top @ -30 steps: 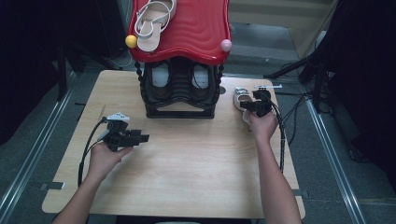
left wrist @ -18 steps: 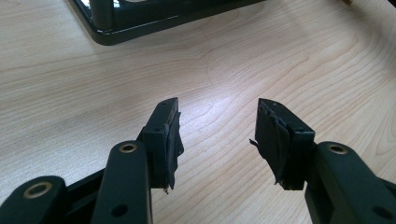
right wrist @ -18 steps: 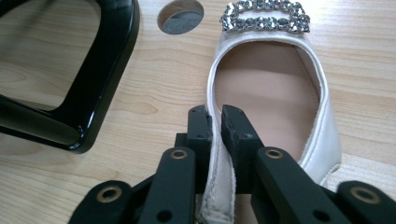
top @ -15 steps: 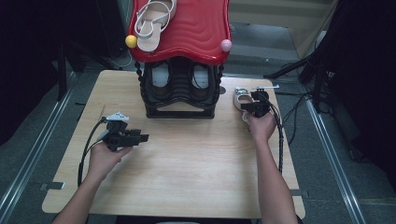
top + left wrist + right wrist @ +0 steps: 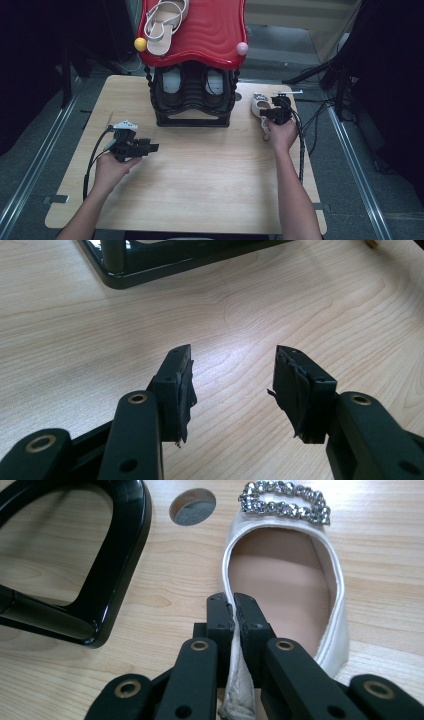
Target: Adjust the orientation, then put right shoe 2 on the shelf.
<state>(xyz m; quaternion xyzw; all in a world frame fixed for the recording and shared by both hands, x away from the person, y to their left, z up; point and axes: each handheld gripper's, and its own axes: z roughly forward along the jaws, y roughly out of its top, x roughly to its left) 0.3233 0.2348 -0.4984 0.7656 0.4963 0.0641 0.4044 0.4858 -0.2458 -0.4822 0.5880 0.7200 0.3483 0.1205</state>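
Observation:
A white flat shoe [image 5: 285,570] with a rhinestone buckle lies on the wooden table right of the black shoe rack [image 5: 192,97]. My right gripper [image 5: 233,611] is shut on the shoe's side edge, the rim pinched between both pads; in the high view this gripper [image 5: 276,113] covers most of the shoe [image 5: 258,102]. My left gripper [image 5: 145,148] rests low over the table's left part, and its own view shows it [image 5: 232,382] open with bare wood between the jaws. A strappy cream sandal [image 5: 162,25] lies on the rack's red wavy top [image 5: 210,32].
Two more shoes sit inside the rack [image 5: 172,80]. The rack's black base frame [image 5: 85,555] curves close to the left of the held shoe. A round cable hole [image 5: 192,506] is in the tabletop beyond it. Yellow [image 5: 140,44] and pink [image 5: 242,48] knobs mark the top's front corners.
The right gripper has moved slightly toward the near side with the shoe. The left gripper has stayed in place.

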